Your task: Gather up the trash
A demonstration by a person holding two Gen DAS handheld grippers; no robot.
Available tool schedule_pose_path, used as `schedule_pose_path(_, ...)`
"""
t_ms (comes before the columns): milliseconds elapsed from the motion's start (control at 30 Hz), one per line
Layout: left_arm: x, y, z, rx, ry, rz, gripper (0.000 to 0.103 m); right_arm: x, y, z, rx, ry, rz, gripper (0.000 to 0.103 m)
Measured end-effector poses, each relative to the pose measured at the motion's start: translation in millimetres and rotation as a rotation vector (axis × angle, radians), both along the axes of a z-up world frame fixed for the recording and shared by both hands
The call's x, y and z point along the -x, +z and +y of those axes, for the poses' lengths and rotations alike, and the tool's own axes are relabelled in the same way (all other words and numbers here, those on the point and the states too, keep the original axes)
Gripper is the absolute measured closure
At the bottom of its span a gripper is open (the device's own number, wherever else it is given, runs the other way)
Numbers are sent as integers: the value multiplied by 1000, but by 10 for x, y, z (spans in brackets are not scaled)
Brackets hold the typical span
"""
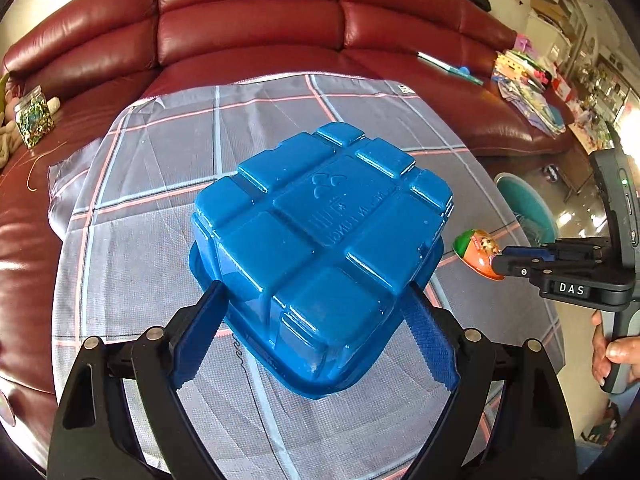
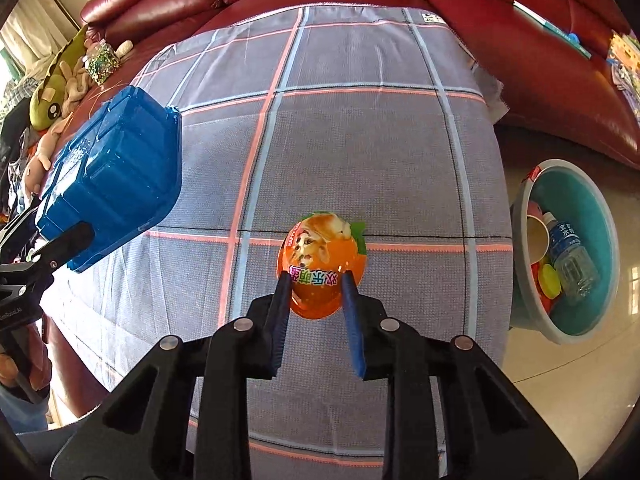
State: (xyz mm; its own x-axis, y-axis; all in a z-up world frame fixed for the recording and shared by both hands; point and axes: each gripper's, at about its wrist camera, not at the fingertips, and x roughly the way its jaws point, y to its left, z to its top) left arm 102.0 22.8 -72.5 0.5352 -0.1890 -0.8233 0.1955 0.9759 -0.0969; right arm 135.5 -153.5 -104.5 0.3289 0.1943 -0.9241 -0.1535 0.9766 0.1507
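Observation:
My left gripper [image 1: 316, 292] is shut on an upside-down blue plastic tray [image 1: 320, 240] and holds it above the checked cloth [image 1: 160, 184]. The tray also shows at the left of the right wrist view [image 2: 112, 176]. My right gripper [image 2: 316, 280] is shut on an orange egg-shaped plastic capsule [image 2: 320, 256] with a dog picture, above the cloth [image 2: 360, 140]. In the left wrist view the capsule [image 1: 478, 252] and right gripper [image 1: 500, 264] are to the right of the tray.
A teal basin [image 2: 600, 216] on the floor at the right holds a water bottle [image 2: 570, 256], a cup and other trash. The cloth lies on a red leather sofa [image 1: 248, 20]. Plush toys [image 2: 52, 92] and a glitter jar [image 1: 34, 120] lie at the left, papers [image 1: 528, 84] at the right.

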Motion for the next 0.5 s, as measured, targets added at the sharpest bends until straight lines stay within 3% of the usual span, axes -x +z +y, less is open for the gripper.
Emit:
schedule_pose_path(33,-11,0,-13,-5,-1,0,15,-12,-16,-13,1,-2,1,77)
schedule_pose_path(133,-32,-21,-19,-10,-1,6,15,-31,-79,-31,3,-14,-1,43)
schedule_pose_path(400,-34,-68,93,-7,25,22,15,-140,-286,161,78,3,-24,41)
schedule_pose_path(500,-34,-75,139,-7,36,26,15,-166,-290,226,141,20,-48,54)
